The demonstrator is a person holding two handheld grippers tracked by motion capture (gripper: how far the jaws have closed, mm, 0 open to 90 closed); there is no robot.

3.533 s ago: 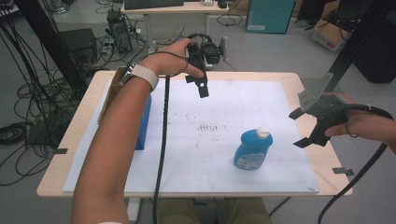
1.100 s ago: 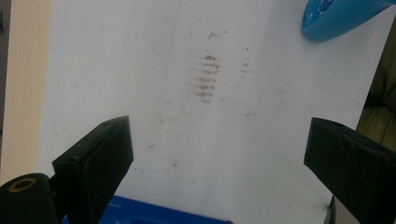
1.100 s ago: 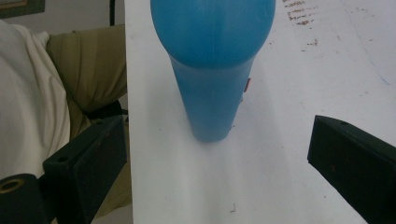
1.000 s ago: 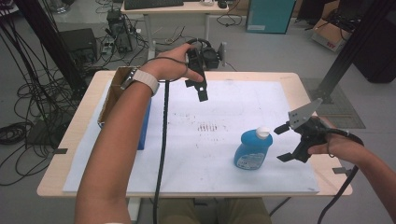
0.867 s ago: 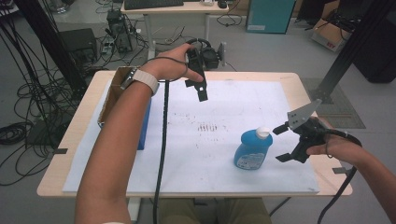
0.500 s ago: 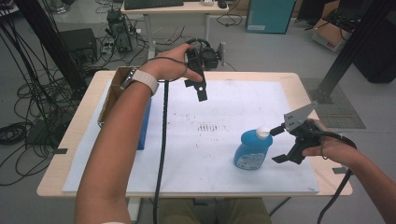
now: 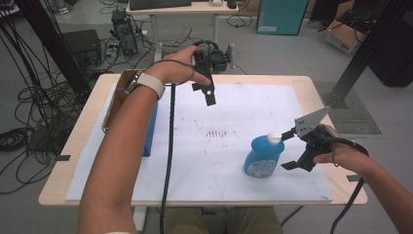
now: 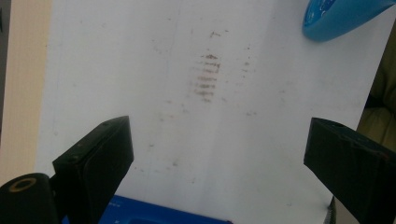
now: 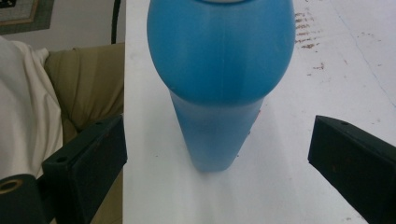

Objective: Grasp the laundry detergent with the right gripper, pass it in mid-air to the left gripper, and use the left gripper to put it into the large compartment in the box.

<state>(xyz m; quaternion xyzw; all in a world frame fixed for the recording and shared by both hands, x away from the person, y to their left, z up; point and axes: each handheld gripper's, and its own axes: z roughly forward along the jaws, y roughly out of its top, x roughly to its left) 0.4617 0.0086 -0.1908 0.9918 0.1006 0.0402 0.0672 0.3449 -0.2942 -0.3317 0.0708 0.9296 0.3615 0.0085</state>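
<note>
Right tool (image 7: pixel 292 148) sits with its jaws spread wide, lined up on the blue bottle (image 7: pixel 263 156) and just beside its cap side, nothing pinched yet. In the right gripper view the bottle (image 9: pixel 219 84) stands upright dead centre between the two black jaws, with clear gaps on both sides. This looks like the approach step of a grasp: the tool is level with the body of the bottle but not around it. The next move calls for a short push forward until the bottle's narrow flank sits between the pads, then a squeeze; the smooth, rounded plastic may slip if caught too high. Left tool (image 7: pixel 203 83) hangs spread and empty over the far side of the desk (image 7: pixel 311 85), above the stained white sheet (image 7: pixel 234 117). The bottle stands near the right front of that sheet.
</note>
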